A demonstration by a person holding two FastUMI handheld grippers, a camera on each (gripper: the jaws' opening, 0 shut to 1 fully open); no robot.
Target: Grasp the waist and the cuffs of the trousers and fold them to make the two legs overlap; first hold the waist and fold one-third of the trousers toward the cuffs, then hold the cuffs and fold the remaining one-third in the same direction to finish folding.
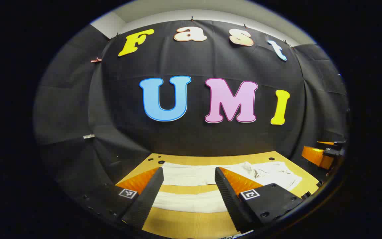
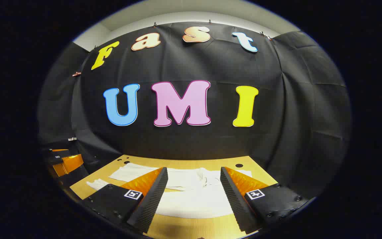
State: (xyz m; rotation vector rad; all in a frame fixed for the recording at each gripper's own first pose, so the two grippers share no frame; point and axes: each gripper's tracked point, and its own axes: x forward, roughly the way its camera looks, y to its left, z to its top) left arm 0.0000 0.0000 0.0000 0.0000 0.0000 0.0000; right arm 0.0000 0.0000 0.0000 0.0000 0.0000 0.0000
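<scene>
Trousers spread flat, both grippers open above them

Trousers (image 1: 191,176), white, lie unfolded on the wooden table (image 1: 191,222), legs apart, just before the booth's black wall. Over the trousers, the left gripper (image 1: 189,194) hangs with fingers spread wide, gripping nothing. The right gripper (image 2: 194,196) hovers over the trousers' waist end, likewise wide and empty

Left gripper view: left hand-held gripper (image 1: 189,189) hung above bench (image 1: 191,224), fingers wide apart, gap between them free. White trousers (image 1: 194,176) lay flat across bench from 9 to 2 o'clock, low, no barrier to pass over. Bare bench strip at 6 o'clock. Right hand-held gripper (image 1: 323,154) stood at 3 o'clock, well apart. Booth wall closed off 12 o'clock behind bench.
</scene>
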